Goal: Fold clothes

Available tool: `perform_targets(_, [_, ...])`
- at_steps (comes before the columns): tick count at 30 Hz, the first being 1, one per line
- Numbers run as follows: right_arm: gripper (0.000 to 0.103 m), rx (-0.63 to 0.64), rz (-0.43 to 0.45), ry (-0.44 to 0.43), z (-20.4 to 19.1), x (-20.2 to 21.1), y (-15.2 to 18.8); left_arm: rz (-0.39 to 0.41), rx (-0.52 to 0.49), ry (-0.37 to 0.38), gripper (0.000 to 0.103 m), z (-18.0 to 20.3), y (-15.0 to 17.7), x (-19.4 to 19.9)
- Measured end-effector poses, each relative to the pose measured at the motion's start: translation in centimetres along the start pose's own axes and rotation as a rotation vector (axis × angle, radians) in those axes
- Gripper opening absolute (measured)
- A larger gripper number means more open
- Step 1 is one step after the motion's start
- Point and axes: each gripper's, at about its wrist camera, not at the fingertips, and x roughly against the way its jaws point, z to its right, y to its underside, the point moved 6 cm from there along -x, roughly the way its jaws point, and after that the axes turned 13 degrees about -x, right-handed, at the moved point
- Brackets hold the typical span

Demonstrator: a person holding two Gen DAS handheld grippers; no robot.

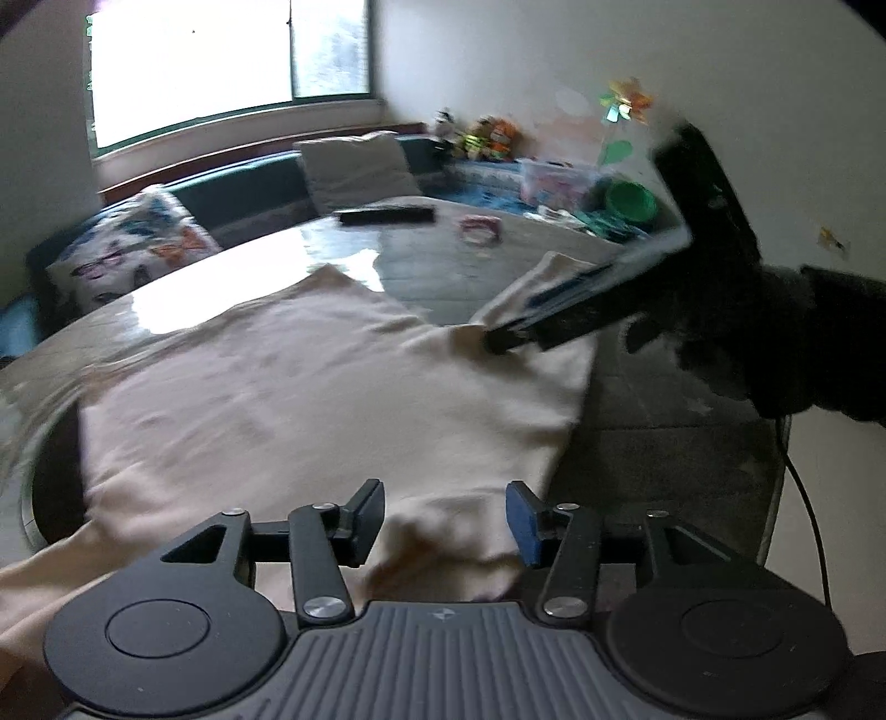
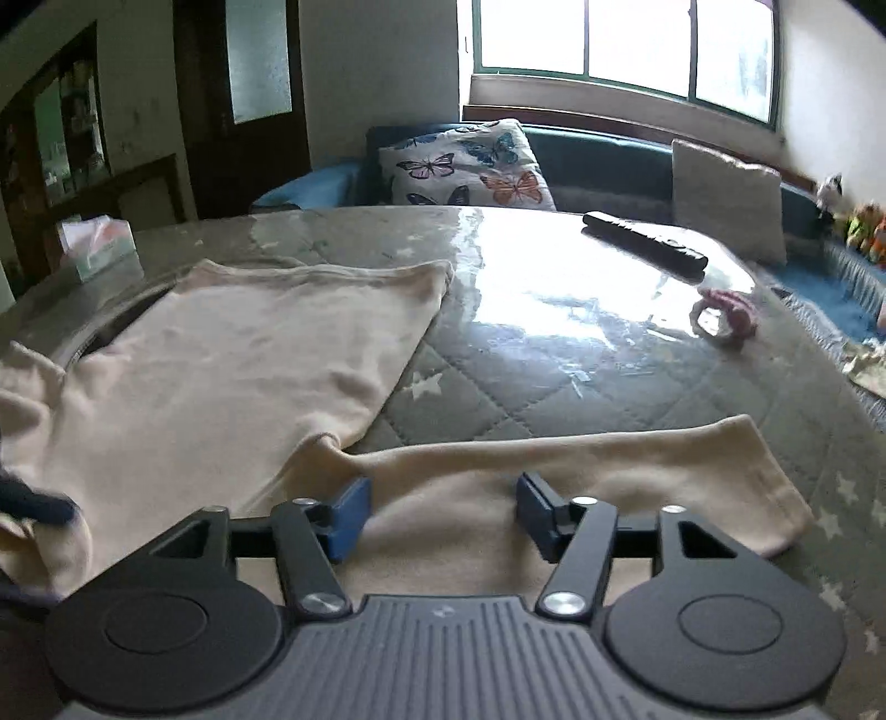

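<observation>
Cream garment point(image 2: 232, 354) spread flat on quilted table point(image 2: 554, 399), 1 sleeve point(image 2: 609, 459) extended sideways.

Left gripper point(image 1: 446, 520): jaws apart, over the garment's near edge, nothing held. Right gripper point(image 2: 443, 509): jaws apart over the sleeve, nothing held. Containers: 1 tissue box point(image 2: 97, 246) at the table's far corner, tissue protruding; 1 green bowl point(image 1: 631, 202) beyond the table, contents indiscernible.

Both cameras sit low and close over the cream garment point(image 1: 310, 387) on the table point(image 2: 554, 354). The left wrist view faces the window point(image 1: 221, 61) and the right-hand wall. The right wrist view faces that window point(image 2: 626, 39) too; both show the butterfly cushion point(image 2: 470, 166) below it.
</observation>
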Motion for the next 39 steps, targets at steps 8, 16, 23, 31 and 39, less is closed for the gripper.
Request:
perform_targets(8, [0.095,0.004,0.022,0.023,-0.2,-0.1,0.6,-0.040,0.211,-0.252,0.053,-7.2,4.9,5.3])
perform_targets(16, [0.103,0.018,0.023,0.024,-0.4,-0.7,1.1,-0.110,0.457,-0.539,0.053,-15.9,10.9,10.2])
perform_targets(23, [0.103,0.021,0.025,0.023,-0.4,-0.7,1.2,-0.202,0.595,-0.728,0.053,-22.9,15.2,11.5])
perform_targets(31, [0.103,0.022,0.026,0.024,-0.4,-0.8,1.3,-0.188,0.618,-0.719,0.014,-25.1,16.3,10.7])
perform_targets(39, [0.103,0.022,0.026,0.025,-0.5,-0.8,1.3,-0.139,0.507,-0.781,0.005,-27.6,14.1,10.0])
